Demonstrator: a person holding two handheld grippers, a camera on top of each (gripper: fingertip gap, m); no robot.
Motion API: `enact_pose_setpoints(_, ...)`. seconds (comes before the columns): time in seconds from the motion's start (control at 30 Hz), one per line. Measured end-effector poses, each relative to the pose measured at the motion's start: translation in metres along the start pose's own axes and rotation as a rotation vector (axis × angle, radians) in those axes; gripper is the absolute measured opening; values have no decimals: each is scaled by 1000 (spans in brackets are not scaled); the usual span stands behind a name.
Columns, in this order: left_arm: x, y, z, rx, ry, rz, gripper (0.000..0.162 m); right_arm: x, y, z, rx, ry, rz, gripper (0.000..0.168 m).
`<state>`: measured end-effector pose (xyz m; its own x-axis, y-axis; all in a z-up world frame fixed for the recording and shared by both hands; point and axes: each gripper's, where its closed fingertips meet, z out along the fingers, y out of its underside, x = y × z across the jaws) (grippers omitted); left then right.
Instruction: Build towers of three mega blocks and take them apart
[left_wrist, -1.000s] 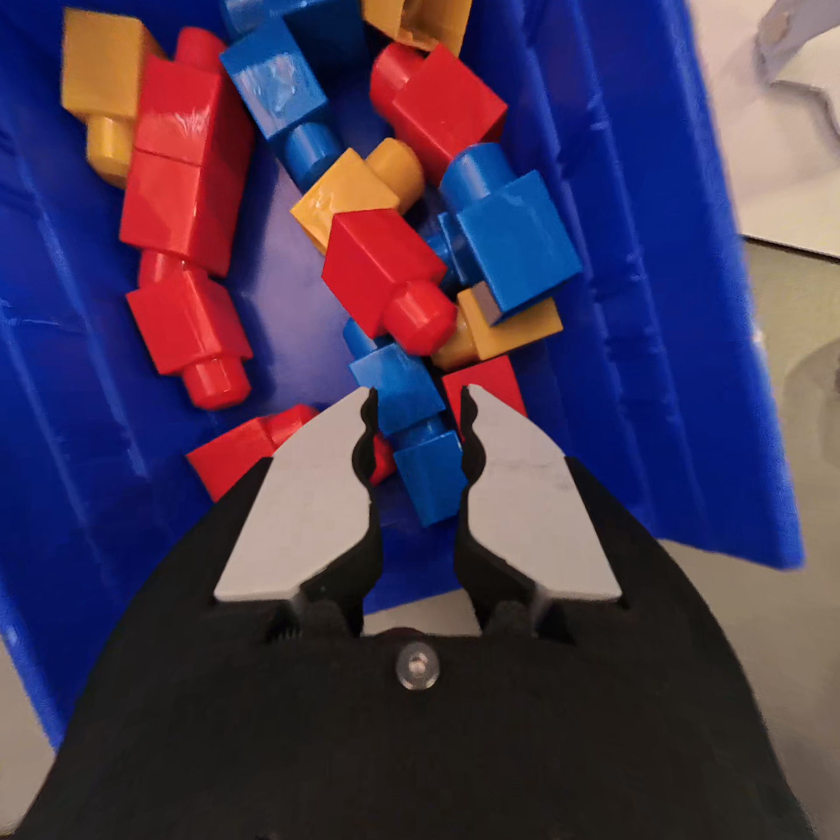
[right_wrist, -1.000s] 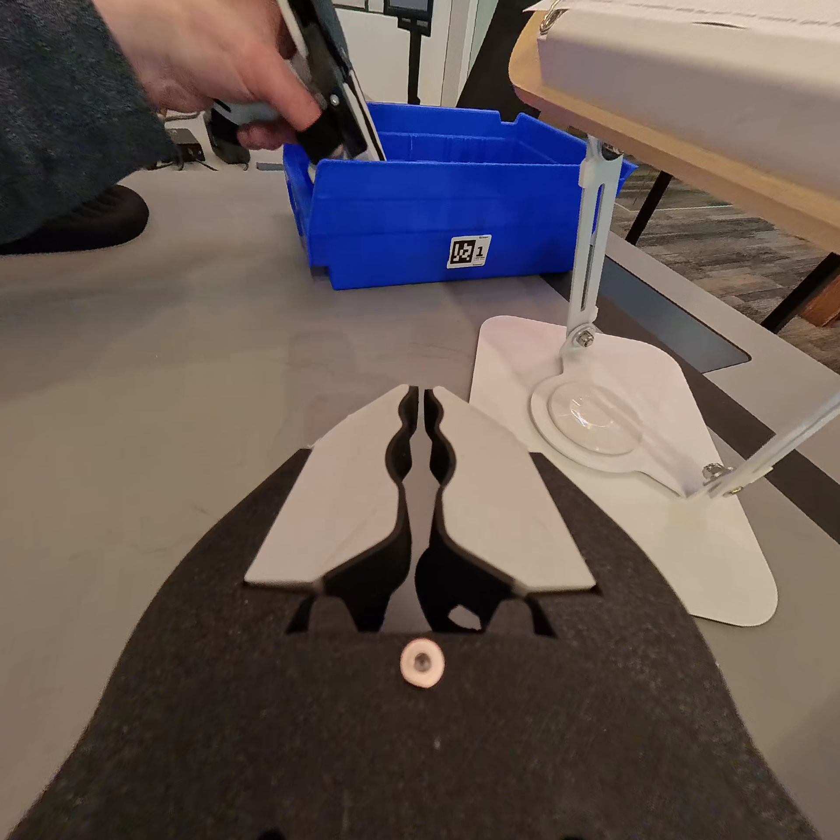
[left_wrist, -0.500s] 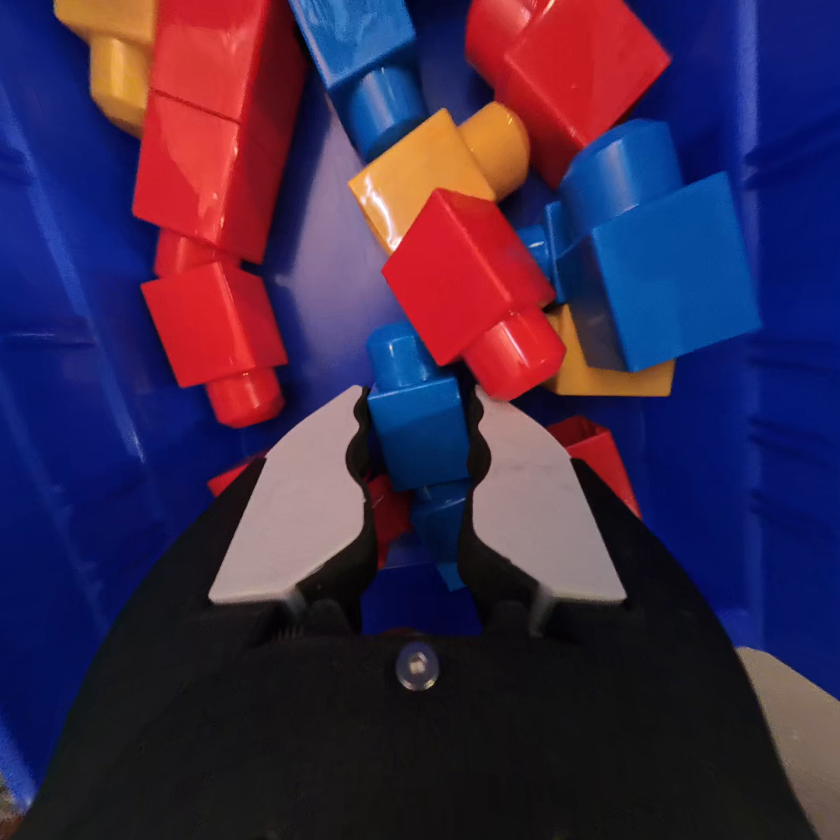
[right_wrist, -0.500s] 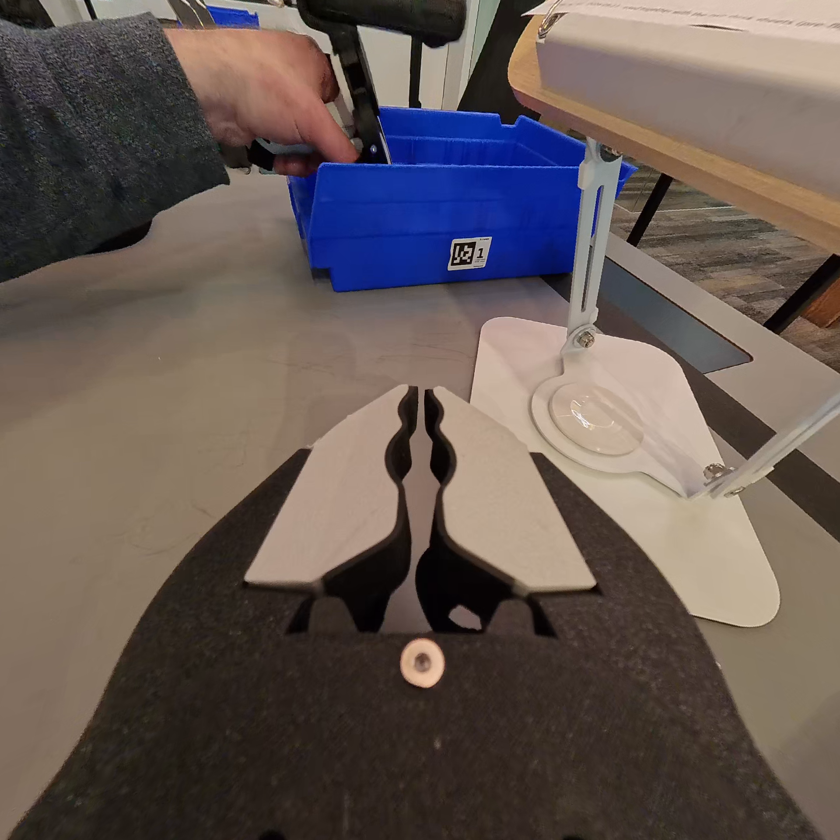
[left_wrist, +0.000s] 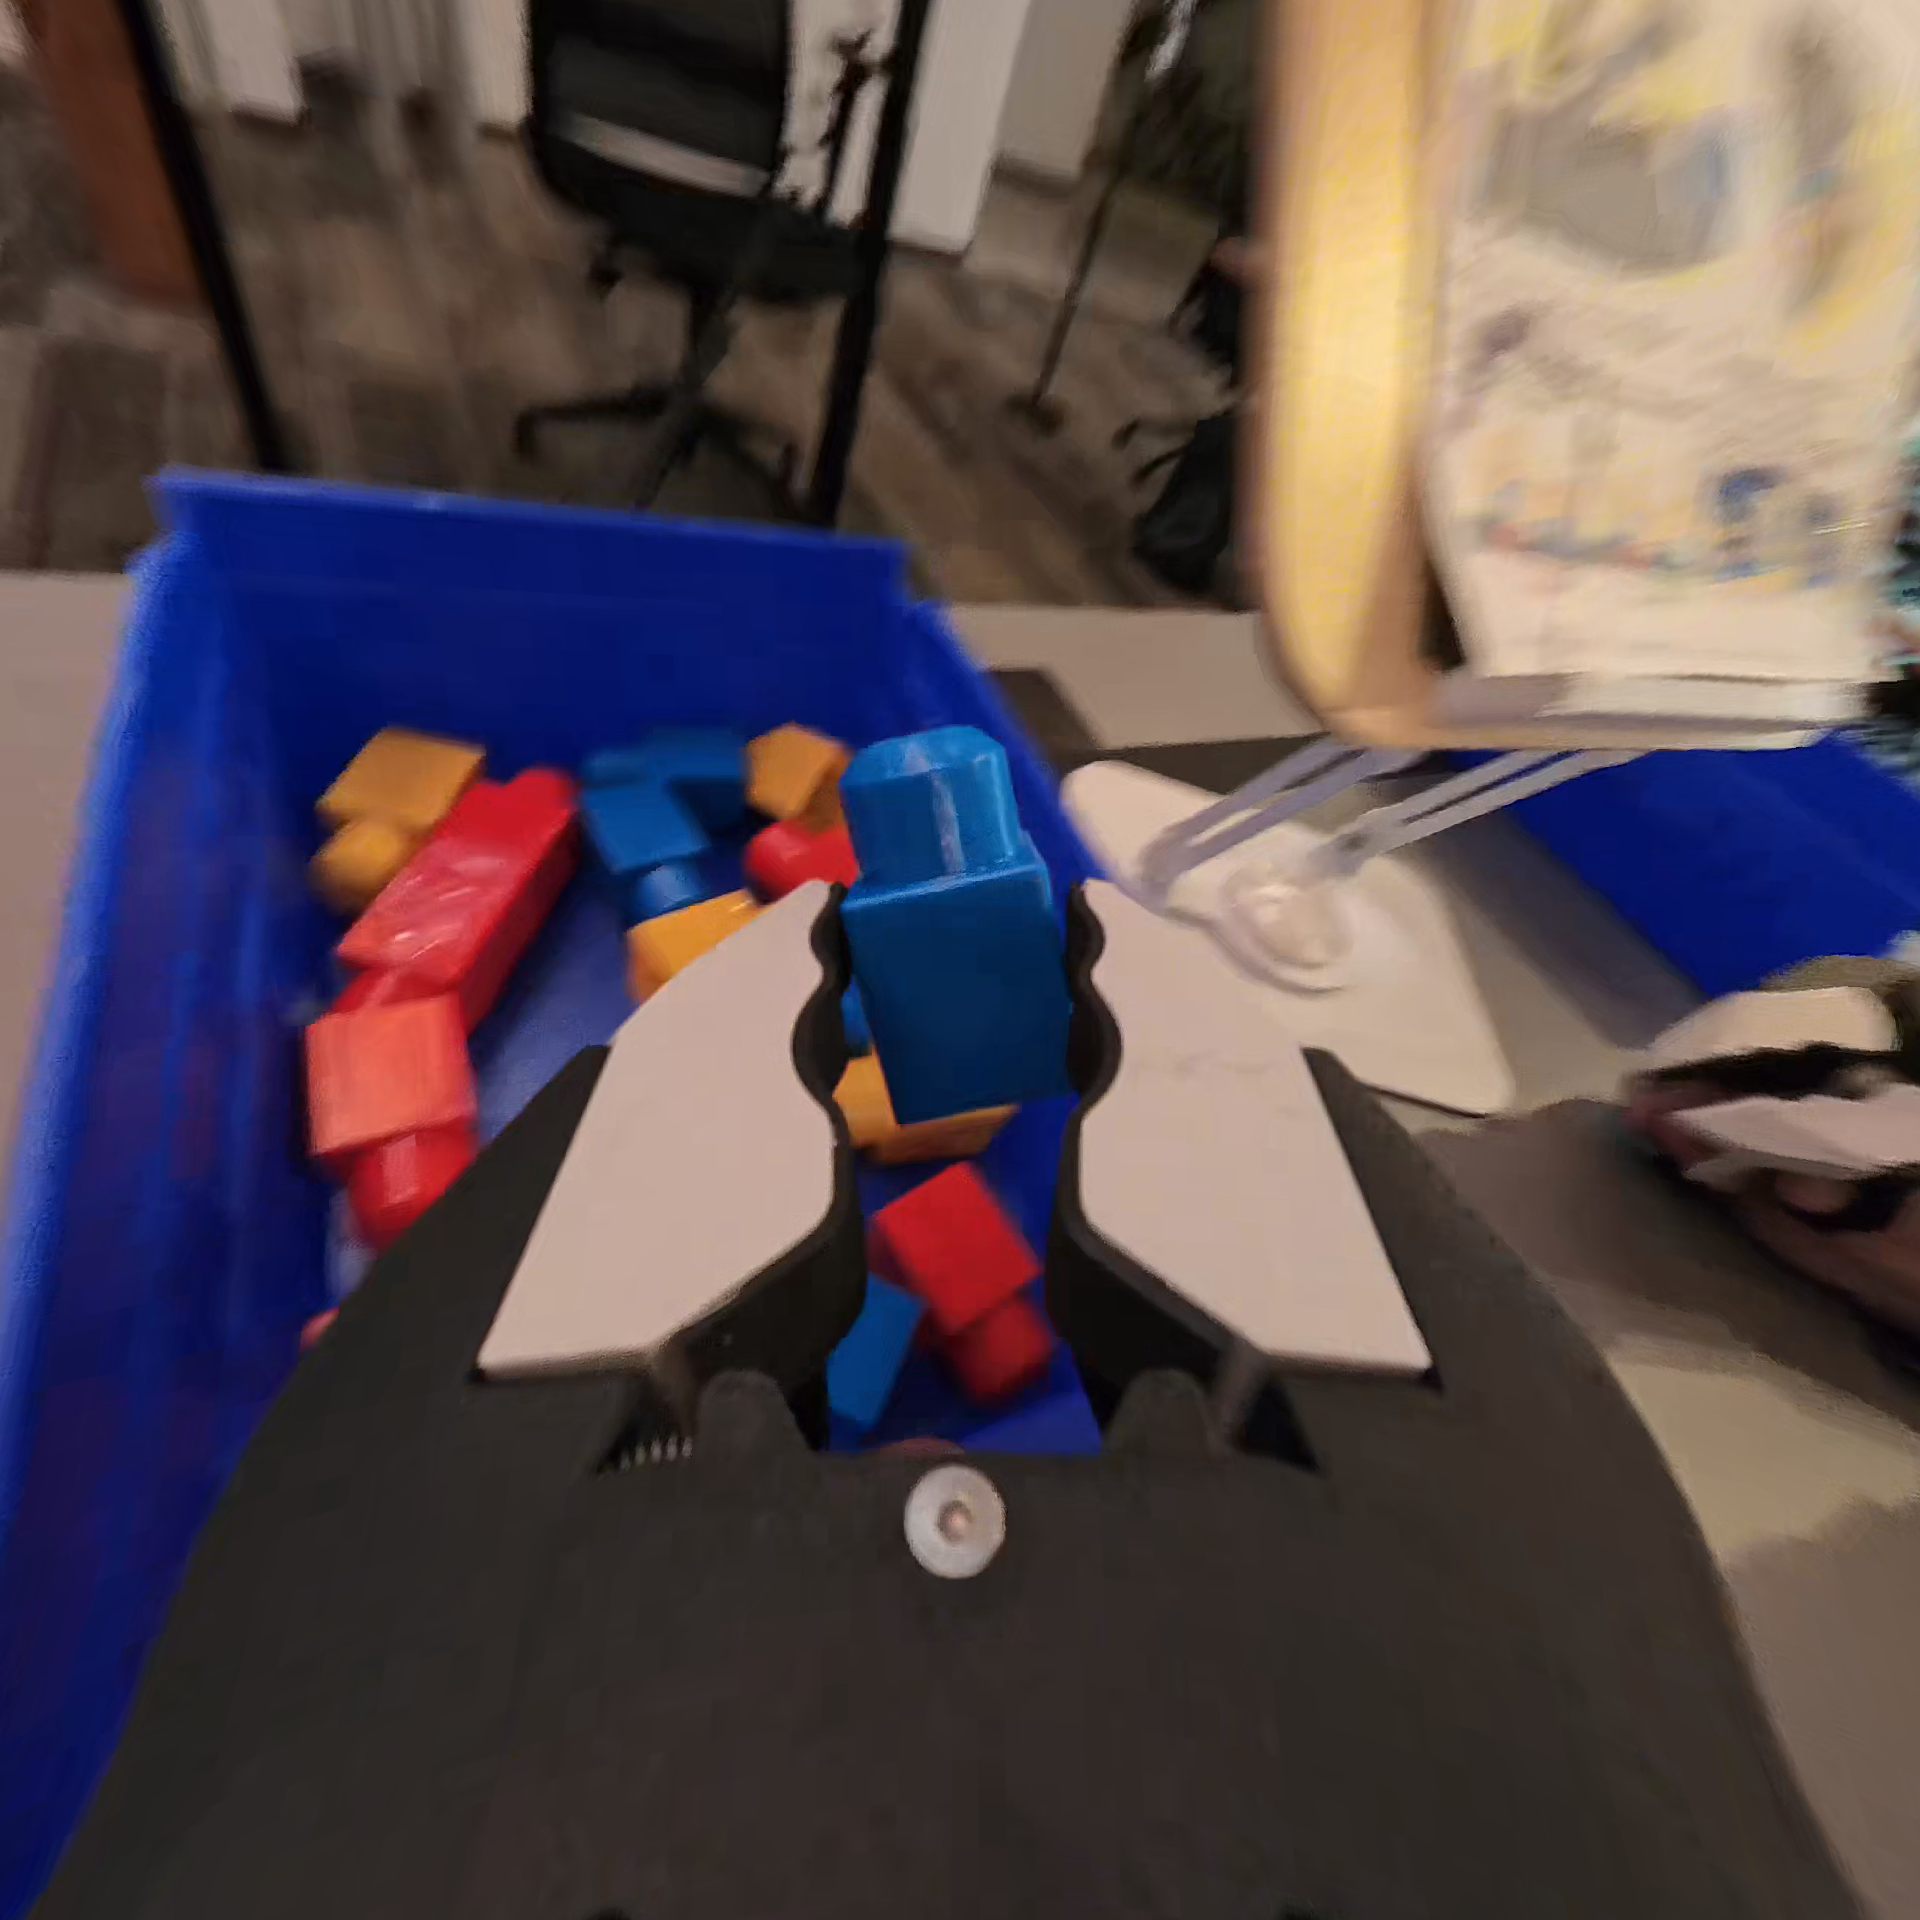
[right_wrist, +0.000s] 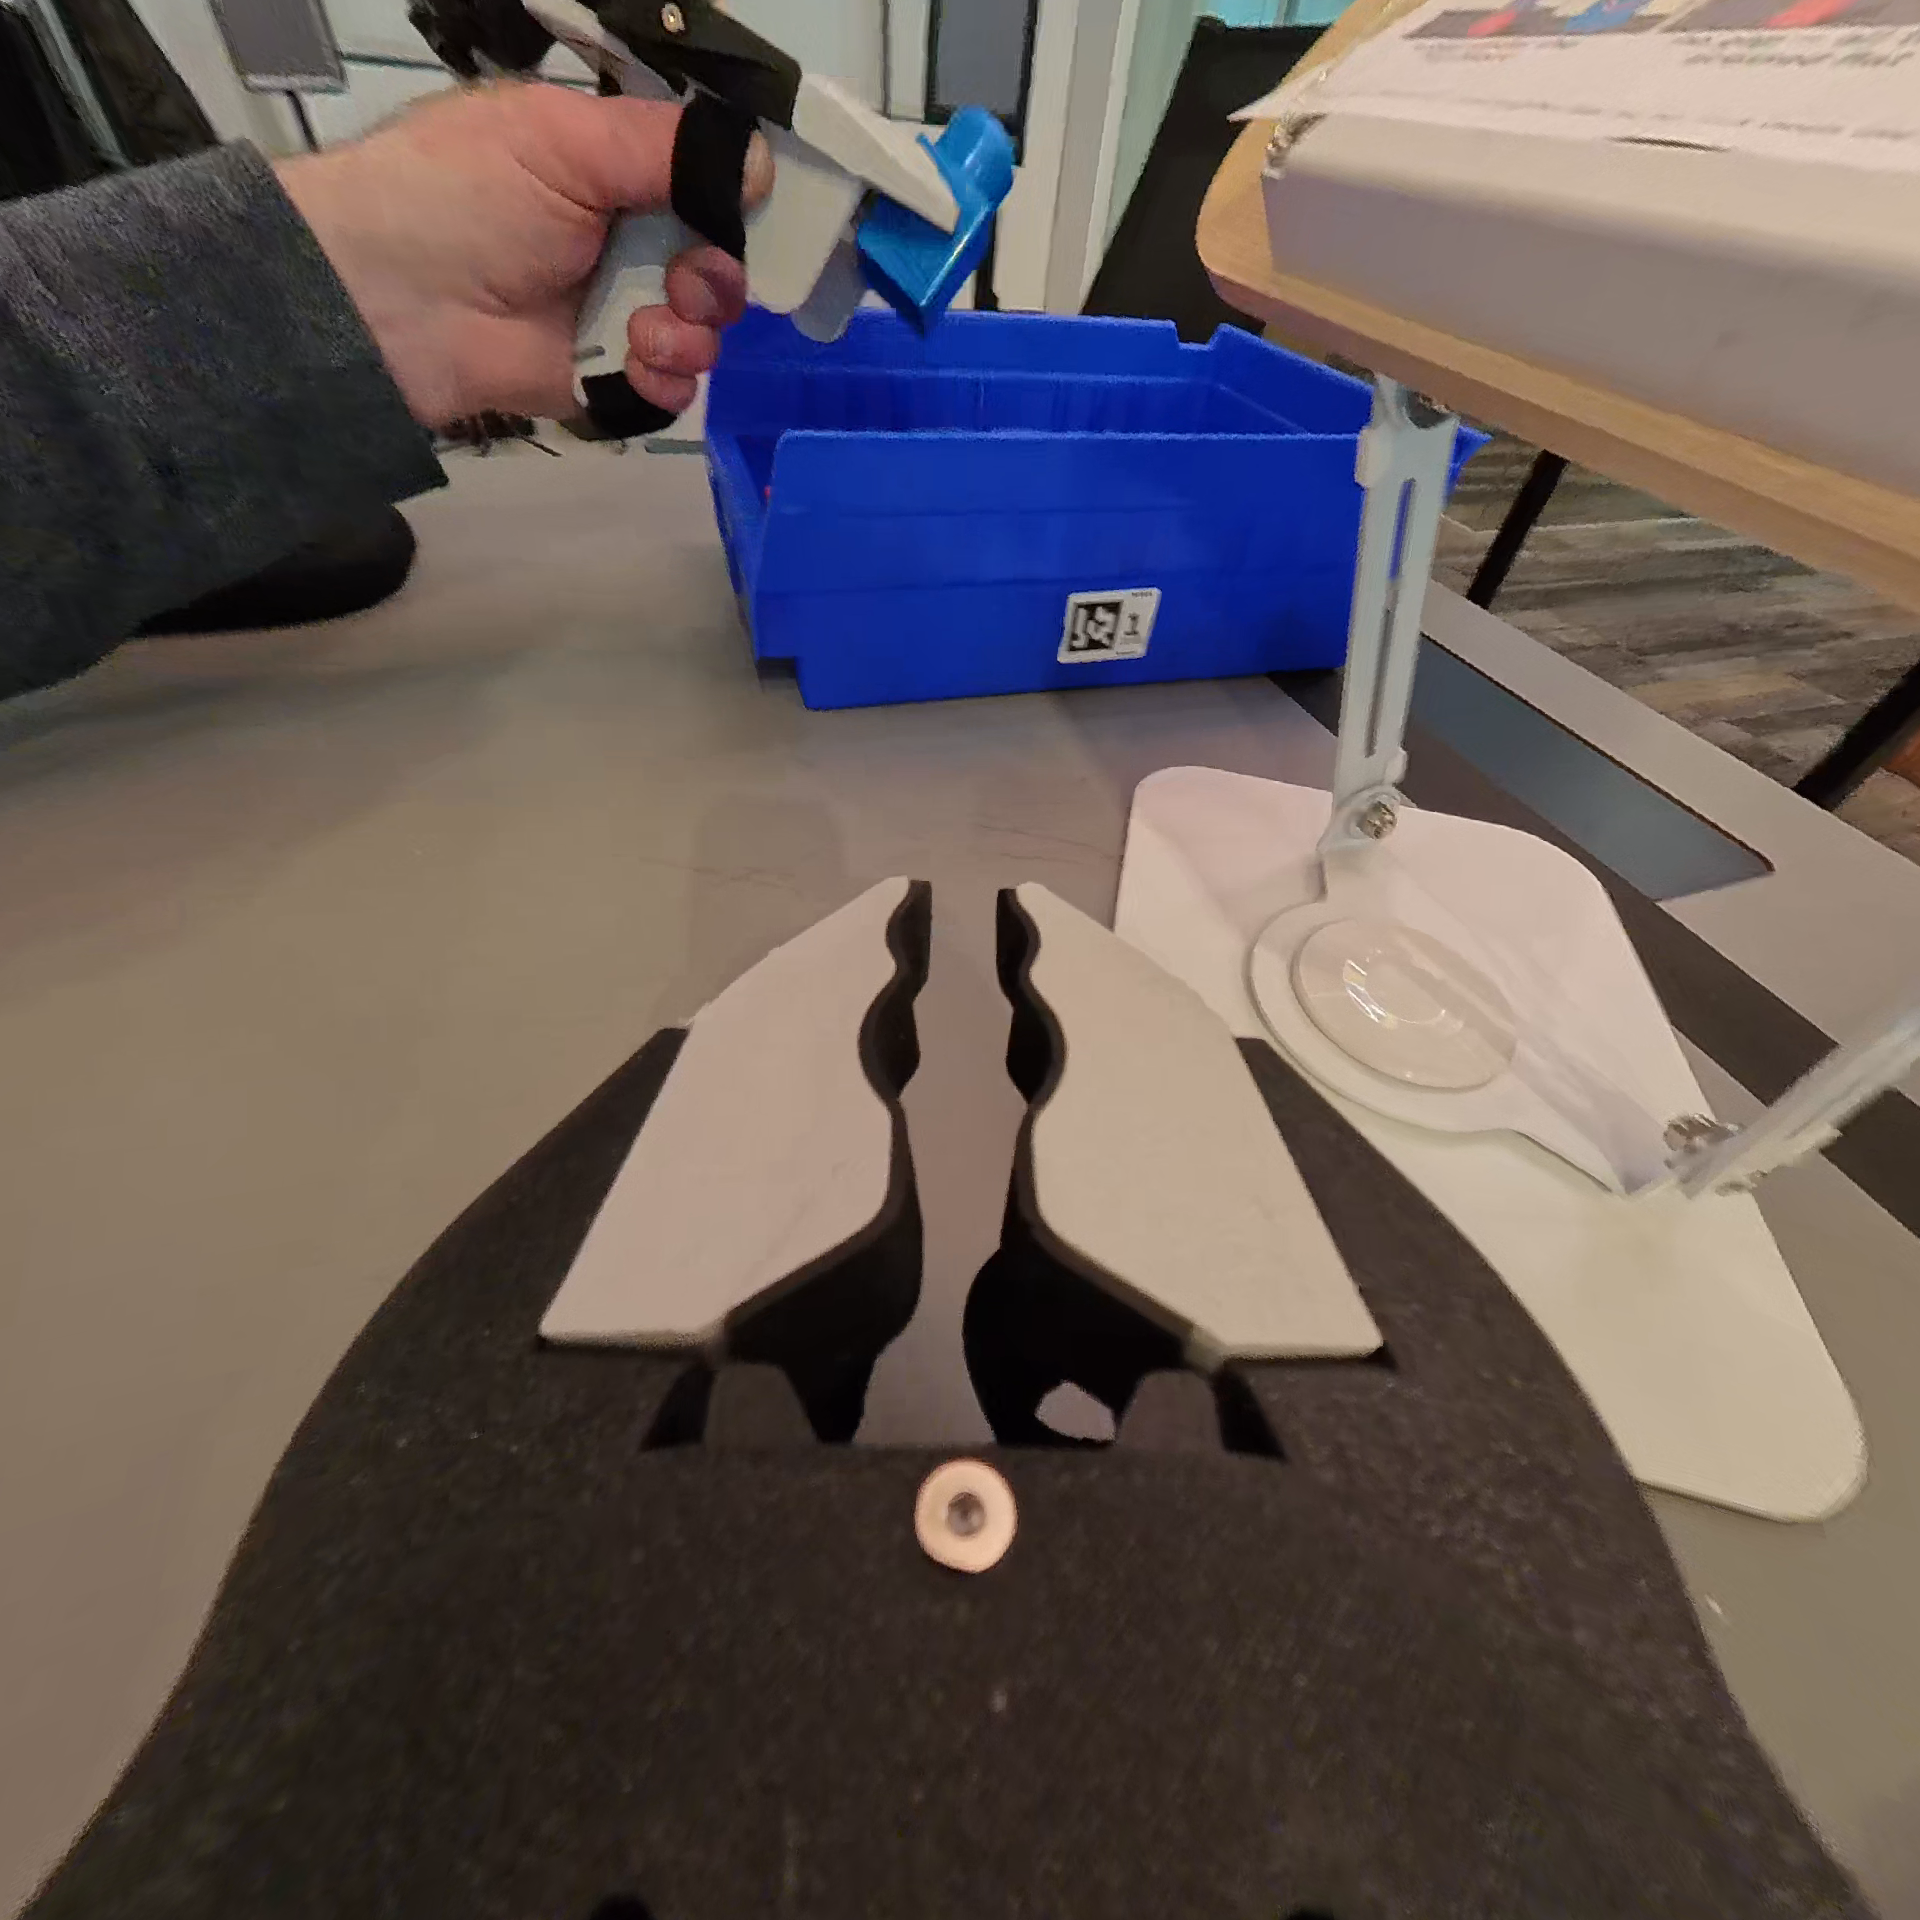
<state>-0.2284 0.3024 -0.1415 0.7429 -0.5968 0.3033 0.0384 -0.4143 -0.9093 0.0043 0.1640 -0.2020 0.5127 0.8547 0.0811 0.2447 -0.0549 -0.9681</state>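
My left gripper (left_wrist: 951, 904) is shut on a blue mega block (left_wrist: 956, 997), stud pointing away, held above the blue bin (left_wrist: 499, 582). The bin holds several loose red (left_wrist: 457, 904), yellow (left_wrist: 395, 800) and blue (left_wrist: 655, 821) blocks. The right wrist view shows the left gripper (right_wrist: 935, 223) in a person's hand with the blue block (right_wrist: 940, 239), raised over the bin (right_wrist: 935, 540). My right gripper (right_wrist: 961, 904) is empty, its jaws a narrow gap apart, low over the grey table (right_wrist: 364, 987) in front of the bin.
A white stand base with a clear dome (right_wrist: 1382, 997) lies right of my right gripper, its metal post (right_wrist: 1382, 623) rising to a wooden board (right_wrist: 1558, 395) overhead. A second blue bin (left_wrist: 1714, 862) sits at the right. An office chair (left_wrist: 707, 208) stands beyond the table. Across from one pair of fingers to the other is roughly 30 cm.
My left gripper closed on the blue block and lifted it out of the bin, tilting up to face the room. My right gripper's jaws parted slightly.
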Motion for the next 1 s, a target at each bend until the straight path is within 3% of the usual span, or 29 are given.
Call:
enact_pose_setpoints(0.03,21,-5,-2,42,65,14,38,-5,-3,2,17,-29,6,15)
enact_pose_setpoints(0.23,155,6,-8,177,470,112,39,-43,-24,18,115,-261,54,38)
enact_pose_setpoints(0.4,222,38,7,164,694,103,38,-47,-40,25,212,-393,172,55)
enact_pose_setpoints(0.57,244,54,23,150,770,112,38,-41,-49,23,276,-455,234,59)
enact_pose_setpoints(0.83,252,68,32,148,820,104,38,-41,-56,13,347,-521,268,39)
enact_pose_setpoints(1.0,250,70,29,144,822,125,37,-44,-53,14,320,-522,247,36)
